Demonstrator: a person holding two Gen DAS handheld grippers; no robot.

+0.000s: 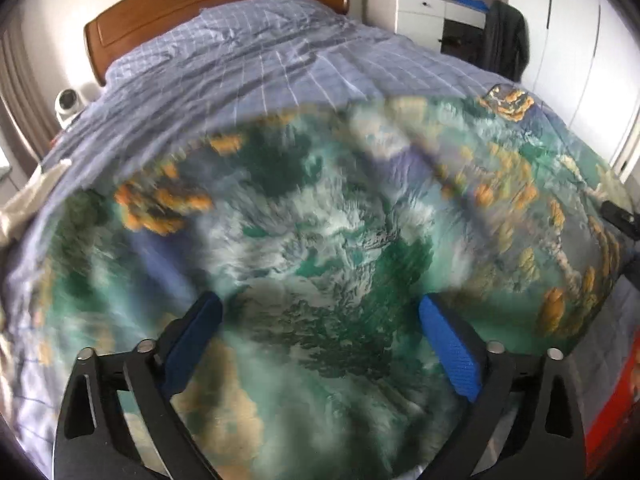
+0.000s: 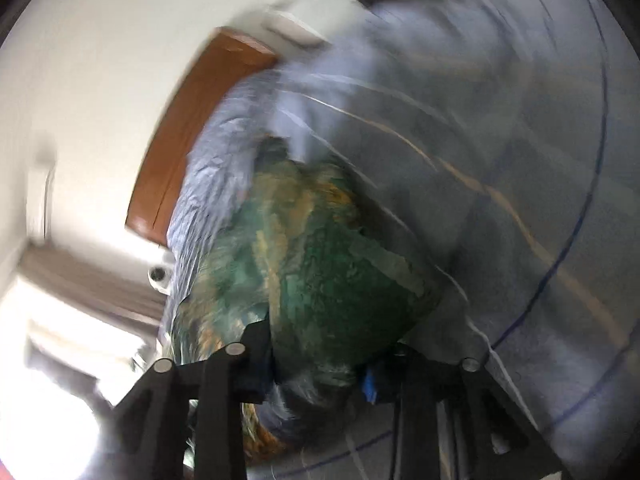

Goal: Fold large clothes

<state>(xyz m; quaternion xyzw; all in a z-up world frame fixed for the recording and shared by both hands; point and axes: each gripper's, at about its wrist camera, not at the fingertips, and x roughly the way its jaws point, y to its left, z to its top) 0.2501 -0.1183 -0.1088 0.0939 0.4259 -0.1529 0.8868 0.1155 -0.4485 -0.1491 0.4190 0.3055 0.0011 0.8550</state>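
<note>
A large green, white and orange patterned garment (image 1: 320, 232) lies spread over the blue checked bed (image 1: 248, 60). My left gripper (image 1: 320, 320) hovers just above its near part, jaws wide apart and empty, blue pads (image 1: 452, 352) showing. In the blurred right wrist view, my right gripper (image 2: 316, 372) is shut on a bunched fold of the same garment (image 2: 320, 272) and holds it up over the bed (image 2: 224, 152). The right gripper's body shows at the right edge of the left wrist view (image 1: 620, 216).
A wooden headboard (image 1: 208, 4) stands at the far end. A small white camera (image 1: 66, 104) sits at the far left of the bed. White drawers (image 1: 420, 12) and a chair with a dark garment (image 1: 506, 40) stand at the back right. A curtain and bright window (image 2: 60, 340) are on the left.
</note>
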